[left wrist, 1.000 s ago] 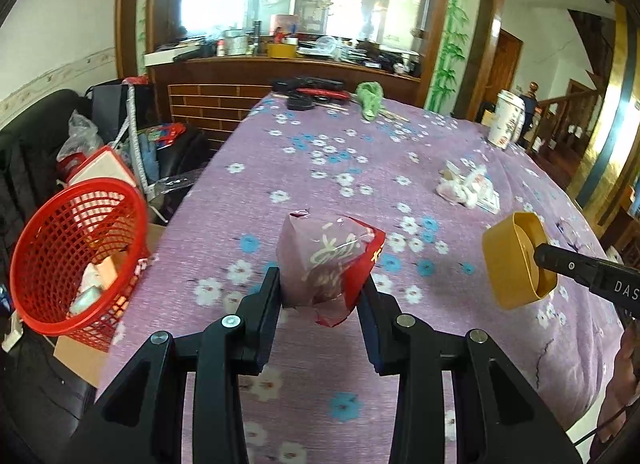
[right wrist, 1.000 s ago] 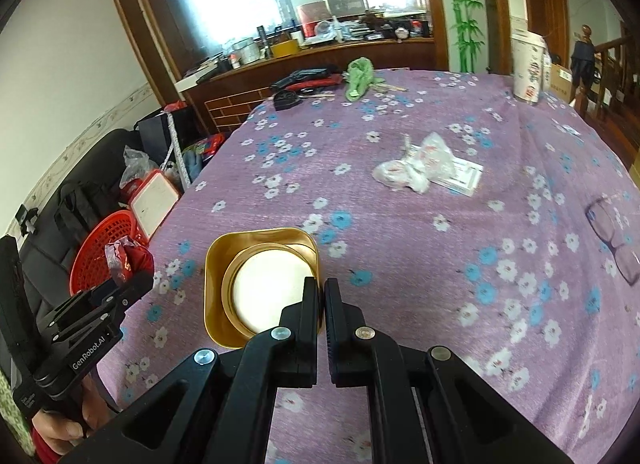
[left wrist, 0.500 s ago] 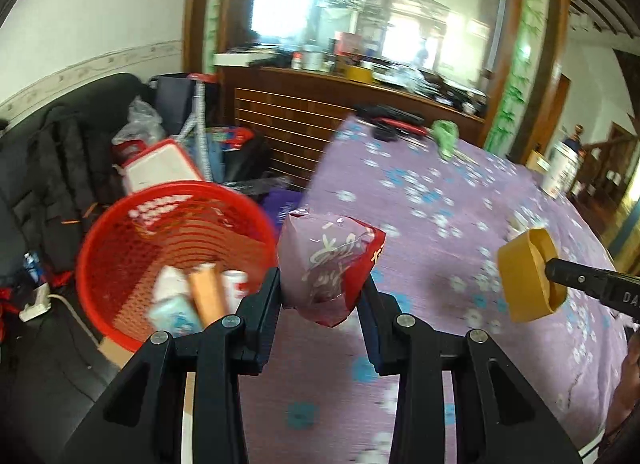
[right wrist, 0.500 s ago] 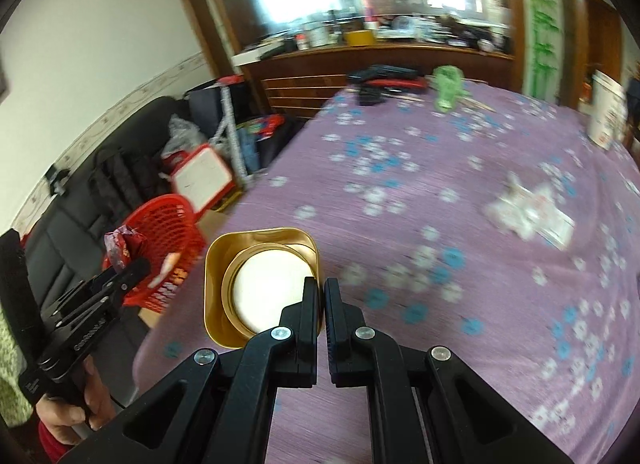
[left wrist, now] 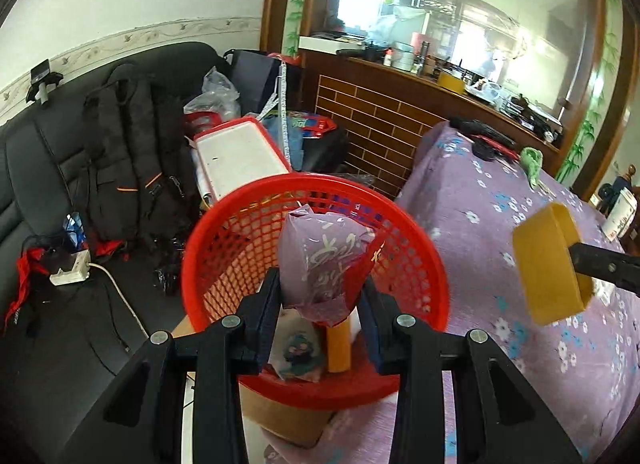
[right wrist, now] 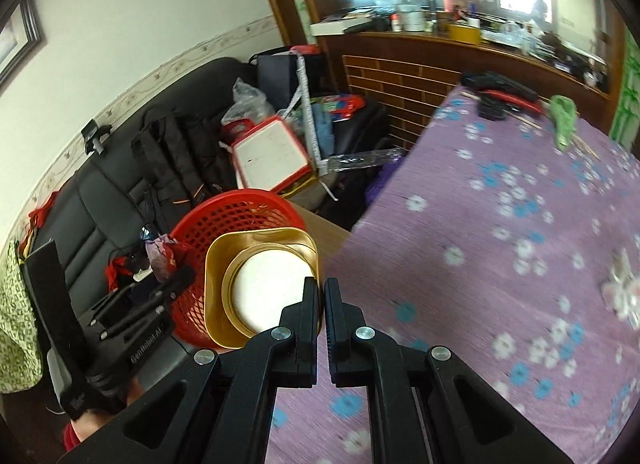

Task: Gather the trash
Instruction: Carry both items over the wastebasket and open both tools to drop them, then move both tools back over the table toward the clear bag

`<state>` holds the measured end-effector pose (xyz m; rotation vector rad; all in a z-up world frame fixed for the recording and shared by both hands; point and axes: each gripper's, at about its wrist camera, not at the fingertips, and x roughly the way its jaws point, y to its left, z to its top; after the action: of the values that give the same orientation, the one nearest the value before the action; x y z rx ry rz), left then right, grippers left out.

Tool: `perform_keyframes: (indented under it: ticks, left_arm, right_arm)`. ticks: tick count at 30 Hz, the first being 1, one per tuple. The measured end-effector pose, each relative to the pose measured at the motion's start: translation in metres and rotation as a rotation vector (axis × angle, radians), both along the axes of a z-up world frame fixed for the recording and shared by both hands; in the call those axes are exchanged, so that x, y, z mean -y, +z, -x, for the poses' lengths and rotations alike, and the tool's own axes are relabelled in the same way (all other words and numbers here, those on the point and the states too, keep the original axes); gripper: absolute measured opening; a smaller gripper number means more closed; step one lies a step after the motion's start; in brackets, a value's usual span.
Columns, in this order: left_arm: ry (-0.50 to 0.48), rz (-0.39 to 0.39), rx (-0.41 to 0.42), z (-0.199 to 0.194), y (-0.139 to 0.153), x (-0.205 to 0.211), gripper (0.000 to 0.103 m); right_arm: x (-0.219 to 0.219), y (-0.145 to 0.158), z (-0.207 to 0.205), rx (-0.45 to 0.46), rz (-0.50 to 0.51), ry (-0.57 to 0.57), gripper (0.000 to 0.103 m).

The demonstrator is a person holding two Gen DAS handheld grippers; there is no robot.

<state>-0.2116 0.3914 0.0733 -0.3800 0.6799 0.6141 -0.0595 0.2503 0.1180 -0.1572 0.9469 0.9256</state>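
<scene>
In the left wrist view, one crumpled purple-and-red wrapper point(left wrist: 324, 264), its white script unreadable, is pinched by the left gripper point(left wrist: 320, 296) above the single red basket point(left wrist: 408, 248), while one gold container point(right wrist: 260, 284) is clamped at its rim by the right gripper's point(right wrist: 320, 296) nearly touching jaws, over the basket and the edge of the floral tablecloth point(right wrist: 500, 224).

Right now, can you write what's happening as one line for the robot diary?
left gripper: shut on wrapper, over red basket | right gripper: shut on gold tub, beside basket | nothing dropped yet
</scene>
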Motion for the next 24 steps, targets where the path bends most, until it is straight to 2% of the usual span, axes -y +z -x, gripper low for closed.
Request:
perform_keyframes:
  ticks: [7, 9, 11, 12, 18, 24]
  left_arm:
    - [0.027, -0.011, 0.004, 0.001, 0.003, -0.015, 0.036]
    - [0.039, -0.011, 0.002, 0.001, 0.003, -0.02, 0.038]
    - [0.046, -0.004, 0.0, 0.001, 0.001, -0.023, 0.049]
    - [0.051, 0.001, -0.001, 0.001, 0.001, -0.024, 0.062]
    - [0.029, -0.057, 0.007, 0.003, 0.008, -0.003, 0.065]
    - [-0.085, -0.045, 0.03, -0.015, 0.01, 0.05, 0.067]
  right_arm:
    - [-0.054, -0.009, -0.004, -0.022, 0.004, 0.032, 0.005]
    - [-0.068, -0.015, -0.006, -0.043, 0.004, 0.051, 0.008]
    - [-0.074, -0.022, -0.01, -0.072, -0.004, 0.065, 0.01]
    - [-0.073, -0.024, -0.013, -0.081, -0.012, 0.061, 0.01]
    - [-0.024, -0.023, -0.021, -0.077, -0.039, -0.003, 0.01]
    - [0.056, -0.036, -0.025, -0.12, -0.041, -0.105, 0.011]
